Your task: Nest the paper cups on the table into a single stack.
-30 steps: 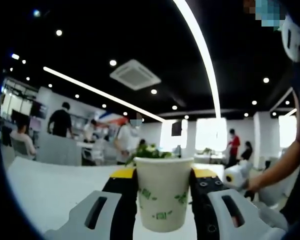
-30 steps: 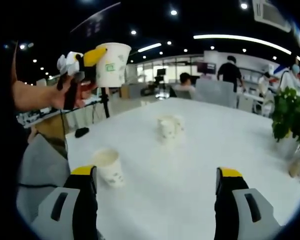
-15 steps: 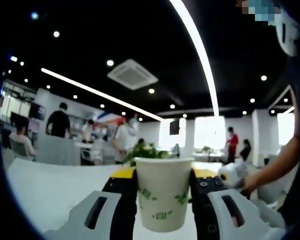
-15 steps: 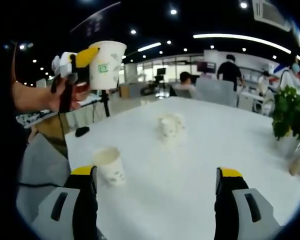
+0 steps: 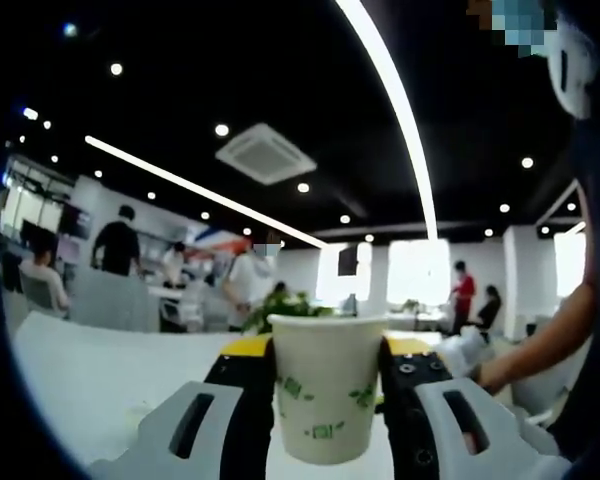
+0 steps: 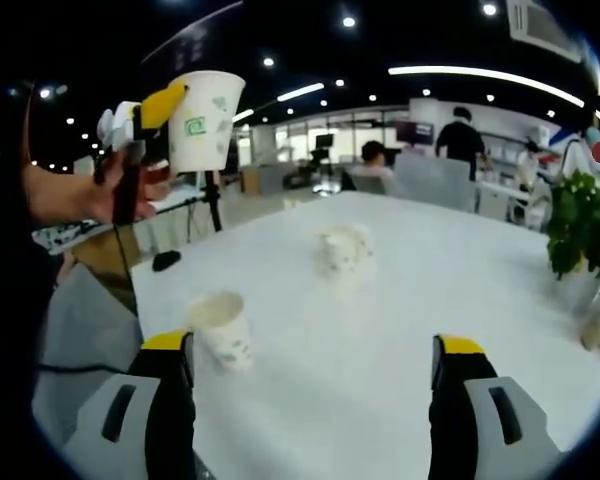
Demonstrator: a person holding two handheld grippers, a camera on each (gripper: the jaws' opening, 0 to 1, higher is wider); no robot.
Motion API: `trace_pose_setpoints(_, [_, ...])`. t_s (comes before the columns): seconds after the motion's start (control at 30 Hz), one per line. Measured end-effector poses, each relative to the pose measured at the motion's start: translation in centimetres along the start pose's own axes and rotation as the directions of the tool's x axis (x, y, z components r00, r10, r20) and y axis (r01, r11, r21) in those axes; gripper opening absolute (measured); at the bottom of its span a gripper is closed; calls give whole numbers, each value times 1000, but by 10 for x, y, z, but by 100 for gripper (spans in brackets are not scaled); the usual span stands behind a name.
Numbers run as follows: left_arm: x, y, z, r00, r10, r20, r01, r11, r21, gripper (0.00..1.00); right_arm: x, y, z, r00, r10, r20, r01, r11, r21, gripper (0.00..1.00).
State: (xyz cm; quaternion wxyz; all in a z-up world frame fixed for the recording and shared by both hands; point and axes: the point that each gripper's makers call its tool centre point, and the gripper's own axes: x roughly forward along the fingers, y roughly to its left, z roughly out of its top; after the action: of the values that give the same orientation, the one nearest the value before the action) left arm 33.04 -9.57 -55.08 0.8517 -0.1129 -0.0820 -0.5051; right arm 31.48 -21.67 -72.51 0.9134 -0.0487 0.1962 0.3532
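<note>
- The left gripper (image 5: 327,375) was clamped on an upright paper cup (image 5: 326,388), held high off the surface (image 6: 460,270); in the right gripper view it sat at 10 o'clock, gripped by a hand (image 6: 120,190).
- The right gripper (image 6: 315,385) hung low over the surface, jaws wide apart with nothing between them.
- A second cup (image 6: 222,330) stood near the surface's 8 o'clock edge; another cup (image 6: 344,252) stood mid-surface, bare room around both.
- A plant (image 6: 583,232) stood at 3 o'clock.

White table (image 6: 460,300) with two paper cups (image 6: 222,328) (image 6: 344,250), potted plant (image 6: 585,235).
</note>
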Motion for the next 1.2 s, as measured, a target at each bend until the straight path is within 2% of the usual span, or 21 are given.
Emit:
trace_pose_setpoints(0.3, [-4, -3, -5, 1000, -4, -8, 4, 1000, 28, 40, 0, 0, -2, 1000, -1, -3, 1, 1000, 1, 97])
trace_pose_setpoints(0.47, [-8, -5, -15, 1000, -16, -10, 16, 999, 38, 38, 1, 2, -3, 1000, 1, -6, -1, 1000, 3, 97])
trace_pose_setpoints(0.7, [-16, 0, -29, 1000, 6, -10, -6, 999, 34, 38, 0, 2, -4, 1000, 0, -8, 0, 1000, 3, 97])
trace_pose_setpoints(0.97, [-18, 1, -41, 999, 4, -40, -2, 1000, 30, 39, 0, 2, -6, 1000, -2, -12, 2, 1000, 5, 97])
trace_pose_setpoints(1.07, [-19, 3, -52, 998, 6, -67, -4, 1000, 31, 39, 0, 4, -5, 1000, -1, -10, 1, 1000, 5, 97])
trace_pose_setpoints(1.2, [-19, 4, -59, 997, 9, -77, -6, 1000, 27, 39, 0, 5, -5, 1000, 1, -12, -1, 1000, 4, 97])
